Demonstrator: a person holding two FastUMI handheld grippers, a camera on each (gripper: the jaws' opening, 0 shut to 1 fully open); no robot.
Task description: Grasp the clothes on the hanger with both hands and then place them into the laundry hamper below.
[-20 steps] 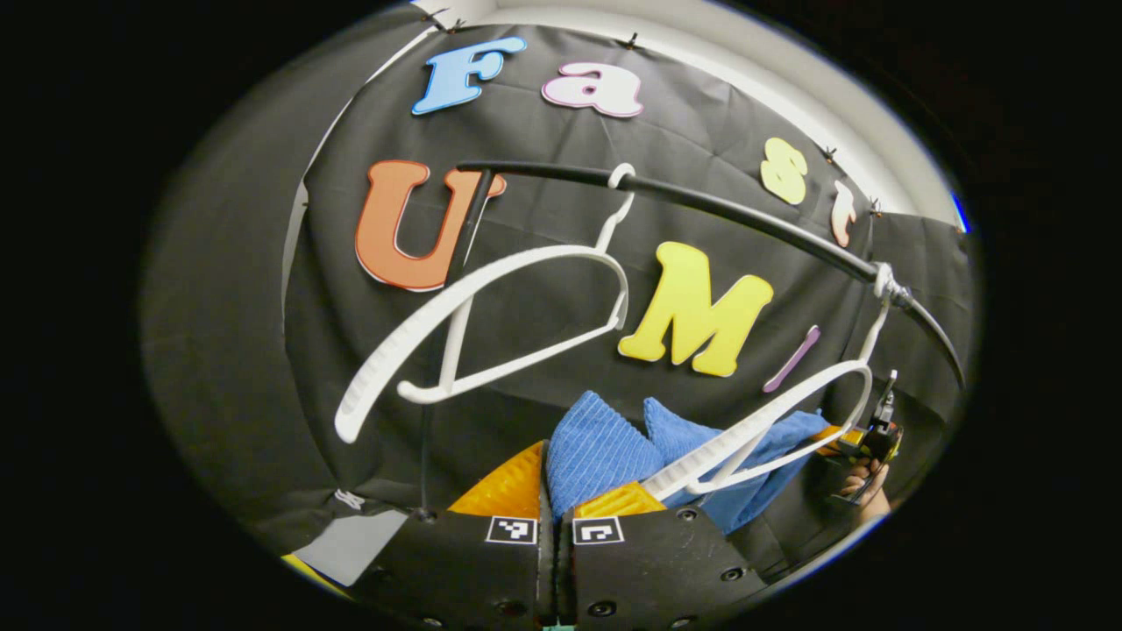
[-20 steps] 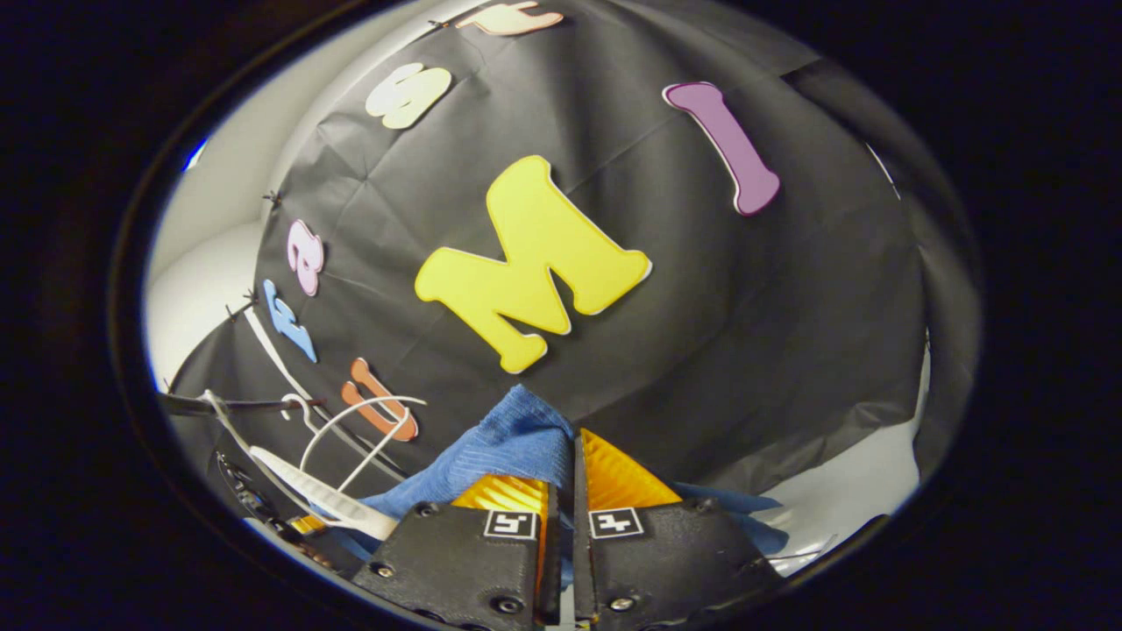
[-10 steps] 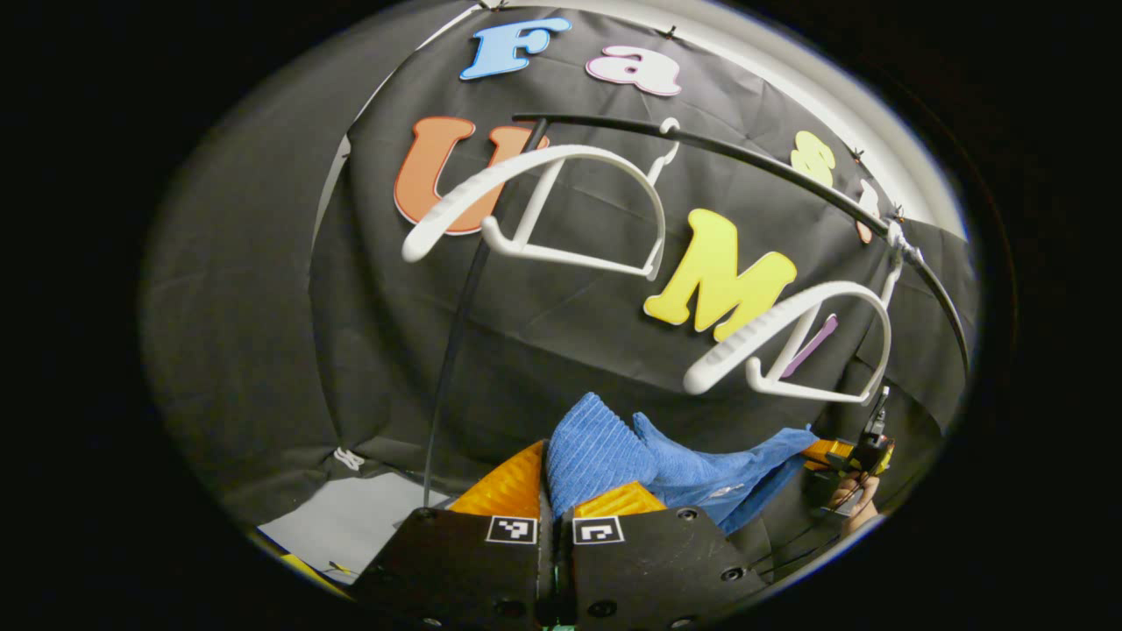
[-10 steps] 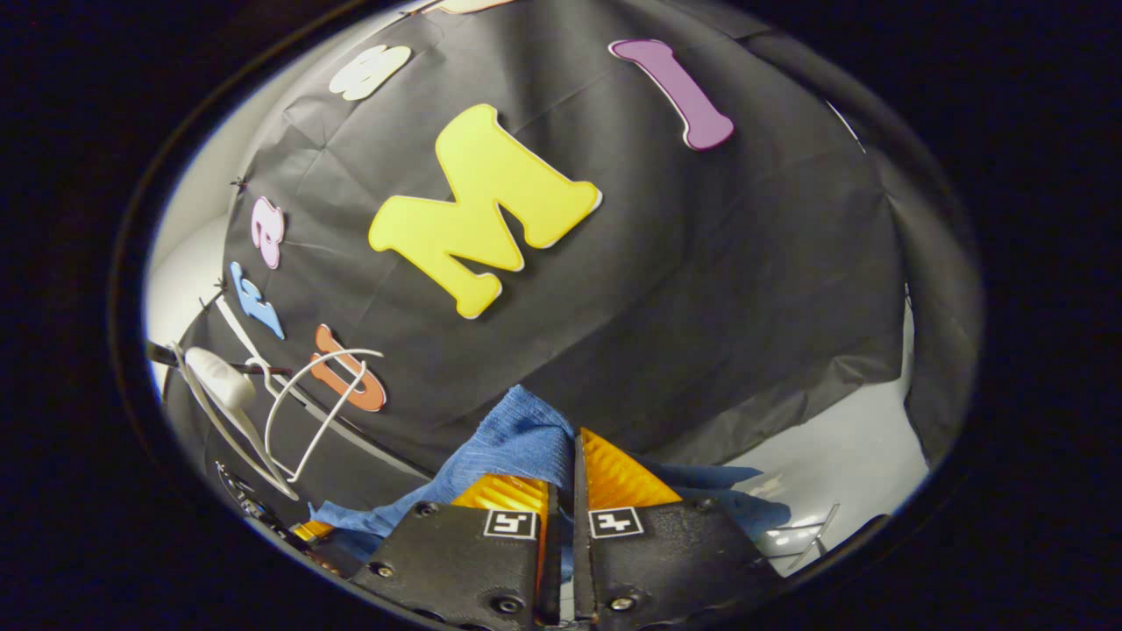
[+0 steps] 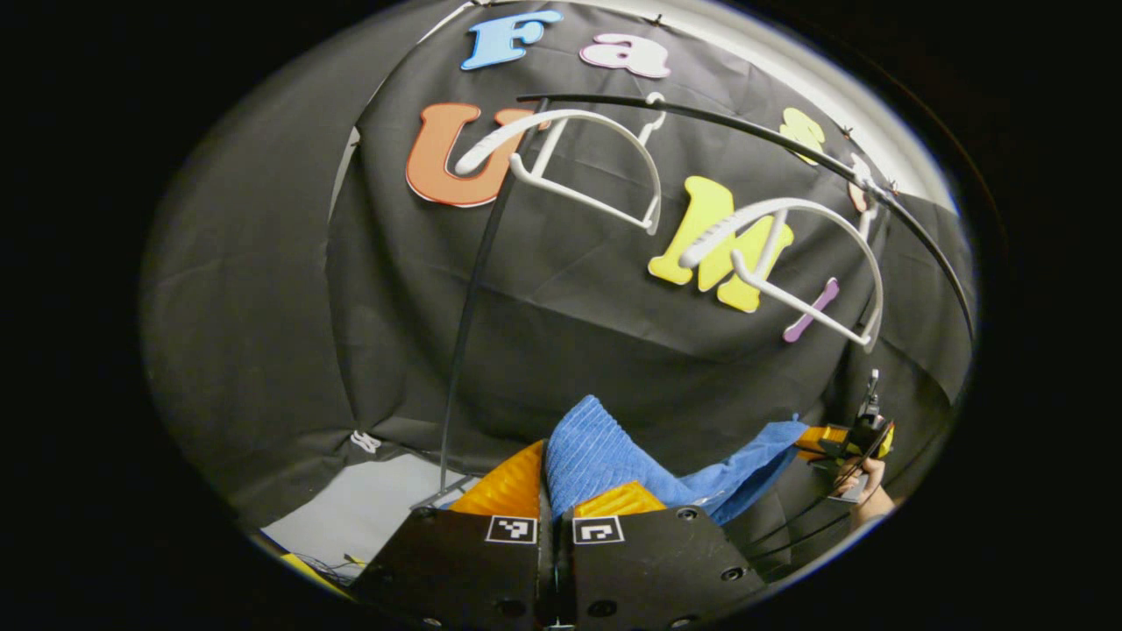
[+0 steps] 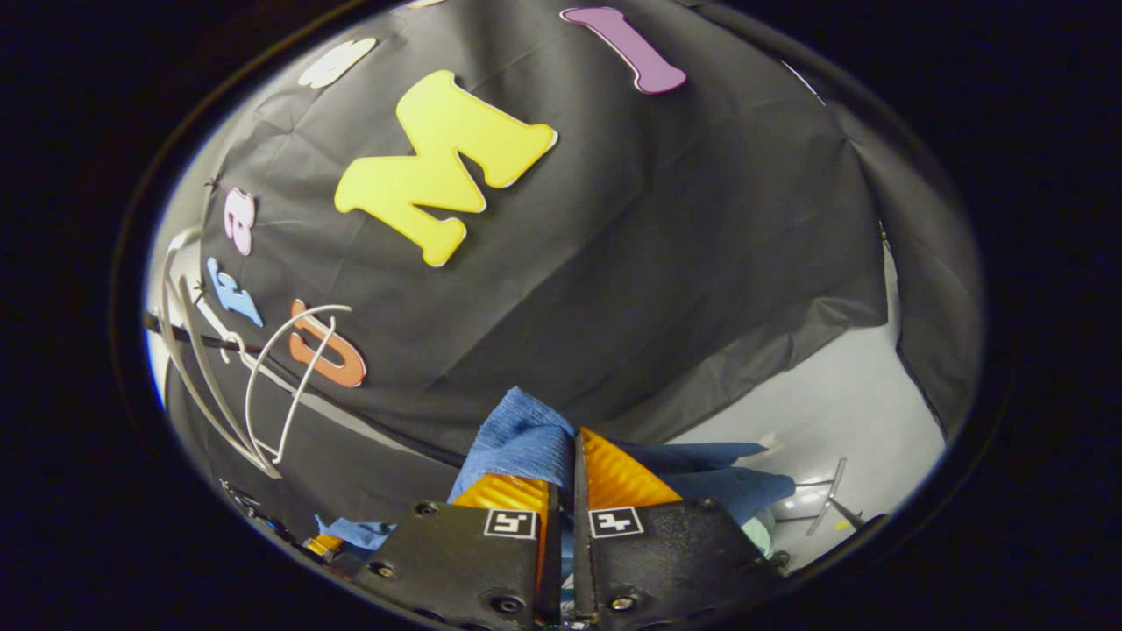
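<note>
Both hand-held grippers, left (image 5: 554,504) and right (image 6: 574,478), clamped the blue cloth (image 5: 605,451); lowering level would avoid dragging

Chunky black housings on both, left gripper (image 5: 555,491) and right gripper (image 6: 574,478) alike. Round screw heads dotted over the near faces. Little square black-and-white tag stuck at the base of each finger, two per gripper. Ribbed pads (image 6: 614,478) on the fingers. Far right in the left gripper view: bare hand (image 5: 863,491), thin dark cables trailing below.
</note>
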